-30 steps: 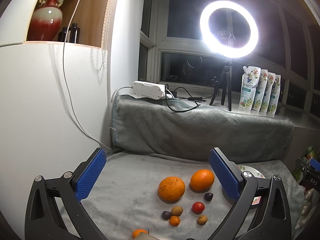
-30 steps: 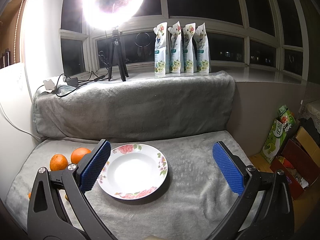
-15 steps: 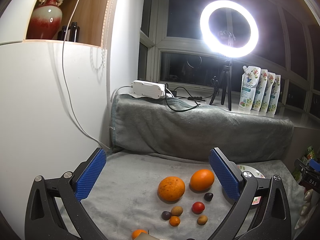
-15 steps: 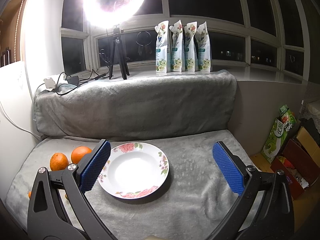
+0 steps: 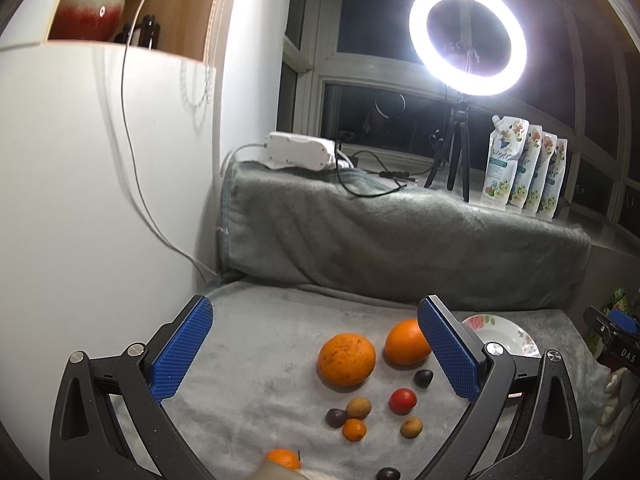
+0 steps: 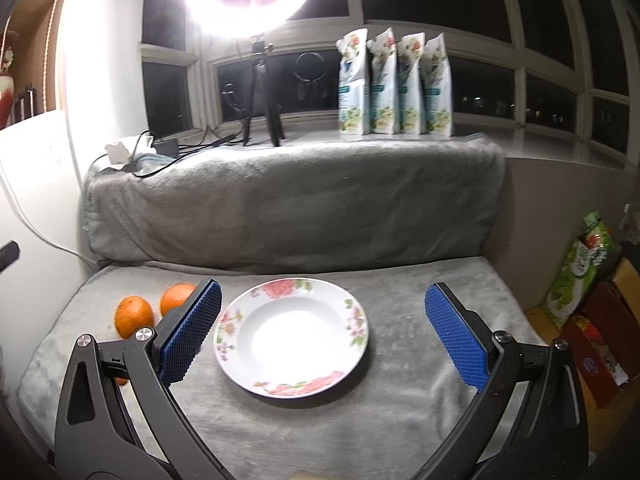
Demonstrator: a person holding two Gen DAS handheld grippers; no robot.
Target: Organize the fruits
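Two large oranges point(image 5: 346, 359) point(image 5: 406, 342) lie on the grey blanket, with several small fruits in front of them: a red one point(image 5: 402, 400), dark plums point(image 5: 423, 378), brown ones point(image 5: 358, 407) and small tangerines point(image 5: 354, 429). My left gripper point(image 5: 316, 352) hovers open above them, holding nothing. A white flowered plate point(image 6: 291, 331) sits empty to the right of the fruit. My right gripper point(image 6: 322, 336) hangs open over the plate. The two oranges point(image 6: 133, 317) show past its left finger.
A ring light on a tripod point(image 5: 466, 38), cables, a white power strip point(image 5: 300, 151) and several refill pouches point(image 6: 394, 82) stand on the raised ledge behind. A white cabinet wall point(image 5: 80, 200) bounds the left. Boxes and bags point(image 6: 584, 264) sit off the blanket's right edge.
Both views have shifted slightly; the right gripper has tilted a little, bringing the plate more central. Fruits and plate lie where they were.
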